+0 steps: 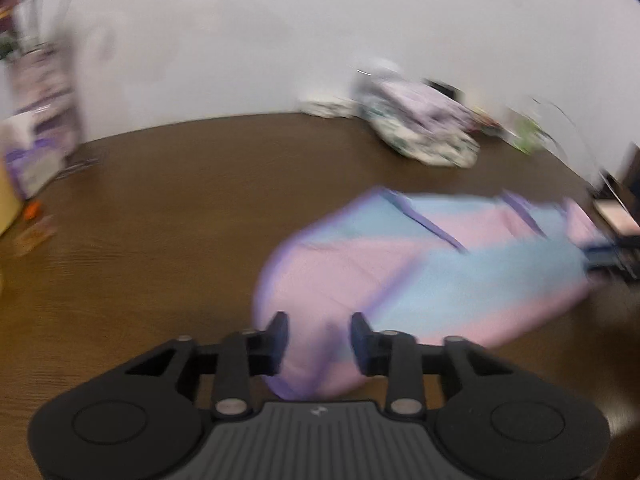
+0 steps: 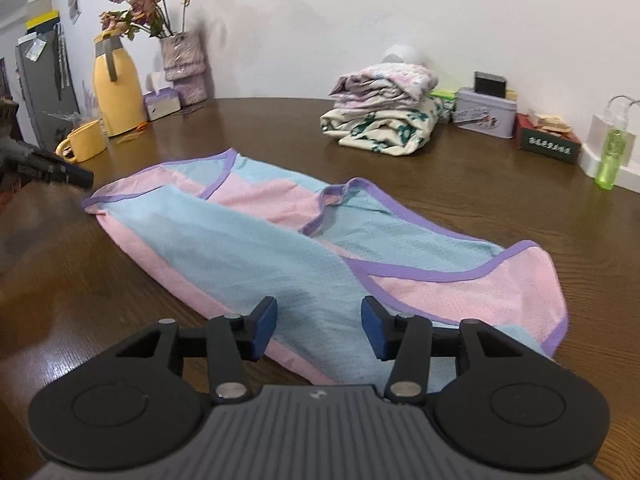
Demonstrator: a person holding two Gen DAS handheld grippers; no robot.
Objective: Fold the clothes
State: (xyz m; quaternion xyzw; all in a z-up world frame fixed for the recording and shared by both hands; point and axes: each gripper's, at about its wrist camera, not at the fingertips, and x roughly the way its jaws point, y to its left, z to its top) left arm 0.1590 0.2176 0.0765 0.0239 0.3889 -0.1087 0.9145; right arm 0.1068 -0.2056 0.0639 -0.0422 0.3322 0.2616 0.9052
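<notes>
Right gripper (image 2: pixel 319 322): jaws spread apart, nothing between the blue pads, hovering low over the near edge of the garment (image 2: pixel 296 236). Left gripper (image 1: pixel 319 340): jaws also apart, pads either side of a pink fold of the same garment (image 1: pixel 400 276) without pinching it. Left wrist view is motion-blurred, so contact there cannot be told.

Garment: thin mesh fabric in pink and pale blue blocks, purple binding along its edges and openings. It lies spread on the brown wooden table (image 2: pixel 500 200), partly folded, a blue panel laid diagonally across the middle. In the right wrist view it runs from far left to near right, its near end reaching between and under the right gripper's fingers. The left gripper's dark tip shows at the left edge of that view, just beside the garment's far left corner.

Farther back near the wall: a stack of folded clothes (image 2: pixel 384 112), well apart from the garment. Yellow jug (image 2: pixel 116 88) and yellow mug (image 2: pixel 82 140) at far left, a vase of dried roses (image 2: pixel 184 64) behind them. Tin box (image 2: pixel 486 114) and green bottle (image 2: pixel 610 156) at far right.
</notes>
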